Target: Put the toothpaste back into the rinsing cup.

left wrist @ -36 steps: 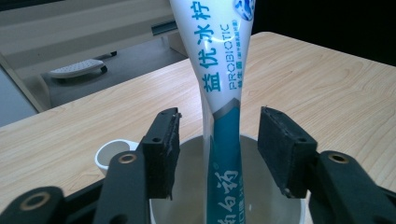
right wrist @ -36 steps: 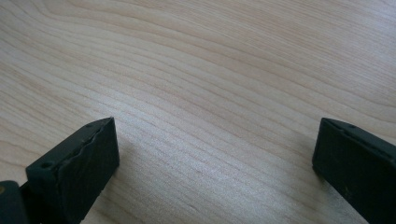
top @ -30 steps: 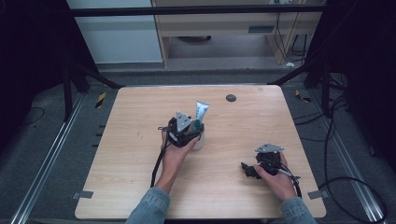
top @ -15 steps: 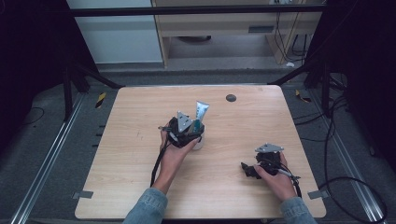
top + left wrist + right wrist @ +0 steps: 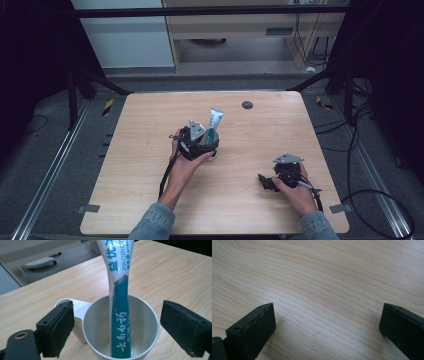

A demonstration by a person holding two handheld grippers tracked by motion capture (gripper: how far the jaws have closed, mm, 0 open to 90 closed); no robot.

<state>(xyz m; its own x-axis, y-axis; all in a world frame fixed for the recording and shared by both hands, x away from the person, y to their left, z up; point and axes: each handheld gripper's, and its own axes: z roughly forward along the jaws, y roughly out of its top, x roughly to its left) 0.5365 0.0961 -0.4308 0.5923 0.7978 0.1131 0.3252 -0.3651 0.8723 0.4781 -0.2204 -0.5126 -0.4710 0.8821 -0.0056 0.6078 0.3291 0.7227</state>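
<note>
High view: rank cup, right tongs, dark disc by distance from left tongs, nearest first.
From the left tongs:
1. Cup, right at the jaws, table centre, toothpaste tube standing in it.
2. Dark disc, toward the far edge.
3. Right tongs, near right corner.

Dim, vignetted high view; table [image 5: 150, 125] evenly lit from above, perhaps. Close views sharp, soft shadows.
</note>
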